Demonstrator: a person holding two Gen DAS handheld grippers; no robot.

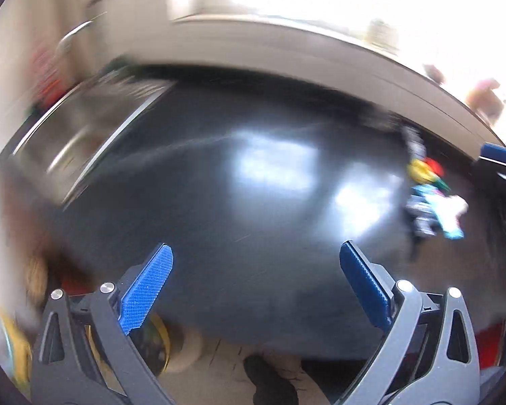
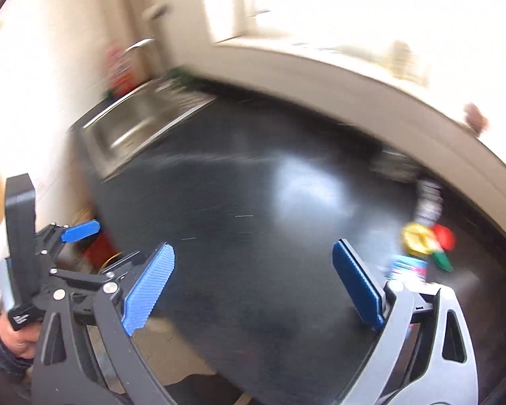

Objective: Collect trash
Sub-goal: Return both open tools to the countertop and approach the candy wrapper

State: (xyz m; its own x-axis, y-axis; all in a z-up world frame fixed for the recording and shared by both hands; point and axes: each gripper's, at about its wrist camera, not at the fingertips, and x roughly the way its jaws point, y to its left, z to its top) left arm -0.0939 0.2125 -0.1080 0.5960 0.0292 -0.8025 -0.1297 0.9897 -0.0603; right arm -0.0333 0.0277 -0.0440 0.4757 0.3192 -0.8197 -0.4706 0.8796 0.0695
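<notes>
The left tongs [image 1: 256, 263] were spread wide, blue pads [image 1: 145, 290] facing each other with nothing between them, held above the near edge of the surface [image 1: 239, 202]. The right tongs [image 2: 253, 263] were equally wide apart and empty, also over the near edge. In the right wrist view the left tongs showed at the left, gripped from below by the person's left hand [image 2: 15, 337].
</notes>
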